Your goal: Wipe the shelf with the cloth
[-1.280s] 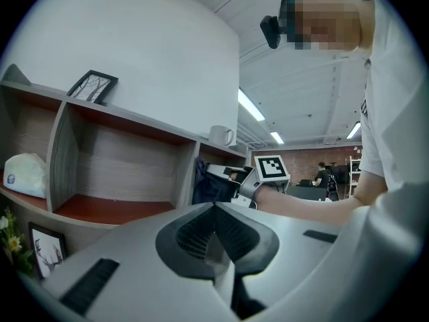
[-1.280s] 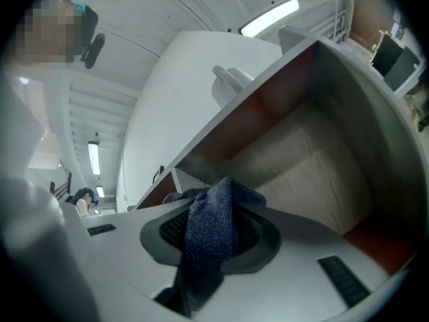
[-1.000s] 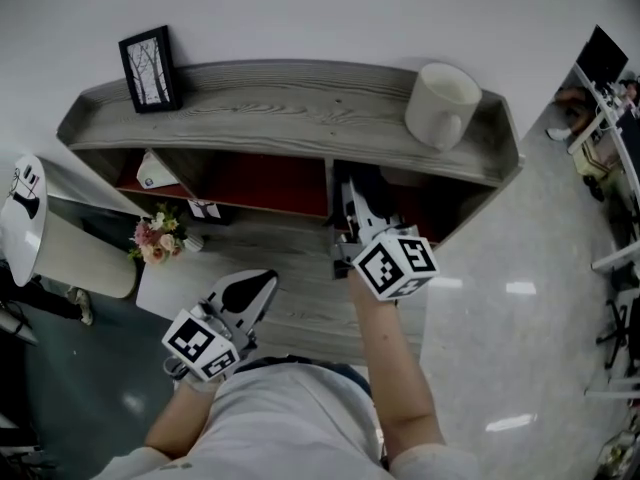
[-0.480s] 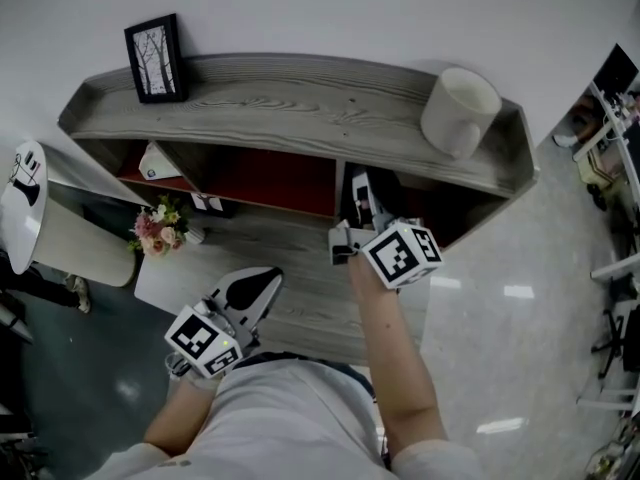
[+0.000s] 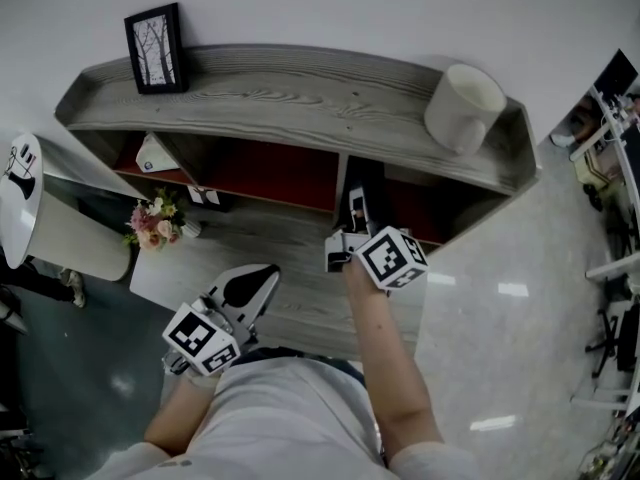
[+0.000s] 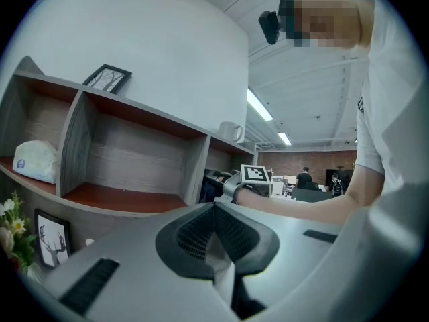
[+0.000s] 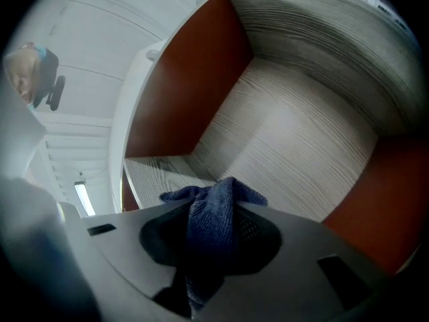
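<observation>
Right tongs were clamped on the blue cloth, poked into the shelf's right-hand cubby. Left tongs were pinched shut on nothing, down by the waist.

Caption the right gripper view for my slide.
Right gripper shut on a blue cloth, facing a wood-grain shelf compartment.

I pushed the right gripper a little deeper into the compartment ahead of it in the grey wooden shelf, the blue cloth going in with it. Then I drew it back out by about as much. It ended slightly closer to the divider on its left than where it had started.
</observation>
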Demonstrator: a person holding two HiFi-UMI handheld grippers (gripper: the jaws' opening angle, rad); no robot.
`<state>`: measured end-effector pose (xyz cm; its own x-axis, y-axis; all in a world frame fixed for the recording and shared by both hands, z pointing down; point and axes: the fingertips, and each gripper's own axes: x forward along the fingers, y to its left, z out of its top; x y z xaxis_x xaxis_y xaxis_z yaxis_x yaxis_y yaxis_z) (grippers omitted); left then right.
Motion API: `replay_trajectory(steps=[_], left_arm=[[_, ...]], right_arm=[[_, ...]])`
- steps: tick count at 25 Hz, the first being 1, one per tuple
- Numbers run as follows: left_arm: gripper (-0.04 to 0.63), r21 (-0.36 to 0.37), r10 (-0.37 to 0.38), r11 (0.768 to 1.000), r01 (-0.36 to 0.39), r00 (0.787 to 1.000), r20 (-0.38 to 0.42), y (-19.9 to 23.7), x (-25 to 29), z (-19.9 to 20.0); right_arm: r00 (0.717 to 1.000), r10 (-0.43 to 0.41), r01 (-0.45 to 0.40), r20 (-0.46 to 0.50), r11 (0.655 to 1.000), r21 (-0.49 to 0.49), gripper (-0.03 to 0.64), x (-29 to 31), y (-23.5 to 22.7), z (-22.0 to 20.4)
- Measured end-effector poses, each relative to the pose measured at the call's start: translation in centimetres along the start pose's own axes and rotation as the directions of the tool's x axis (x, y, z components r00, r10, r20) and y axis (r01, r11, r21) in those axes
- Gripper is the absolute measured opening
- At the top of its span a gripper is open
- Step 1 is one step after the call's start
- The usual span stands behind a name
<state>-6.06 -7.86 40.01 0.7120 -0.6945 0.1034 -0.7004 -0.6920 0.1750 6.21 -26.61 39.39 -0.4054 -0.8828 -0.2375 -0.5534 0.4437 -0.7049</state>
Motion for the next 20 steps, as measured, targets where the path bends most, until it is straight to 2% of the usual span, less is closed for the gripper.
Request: replay_trajectory(steps=[4, 11, 17, 20], left_arm=[[0.015, -0.009, 0.005, 1.0, -0.005, 1.0, 0.003, 0.1, -0.4, -0.2], [0.015, -0.026, 0.023, 0.999, -0.023, 1.0, 0.001, 0.7, -1.2, -0.7], [0.015, -0.037, 0.024, 0.999, -0.024, 1.0, 0.002, 0.7, -1.2, -0.9], [0.015, -0.035, 0.013, 0.999, -0.013, 1.0, 0.004, 0.4, -0.9, -0.9]], right_arm=[[0.995, -0.087, 0.087, -0.048, 0.996, 0.01, 0.098, -0.8, -2.4, -2.1], [0.961, -0.22, 0.212, -0.168, 0.975, -0.066, 0.097, -2.1, -5.5, -5.5], [0.934, -0.28, 0.237, -0.223, 0.95, -0.202, 0.097, -2.8, -6.2, -6.3], [0.9, -0.327, 0.231, -0.287, 0.919, -0.321, 0.097, -3.1, -6.6, -7.0]])
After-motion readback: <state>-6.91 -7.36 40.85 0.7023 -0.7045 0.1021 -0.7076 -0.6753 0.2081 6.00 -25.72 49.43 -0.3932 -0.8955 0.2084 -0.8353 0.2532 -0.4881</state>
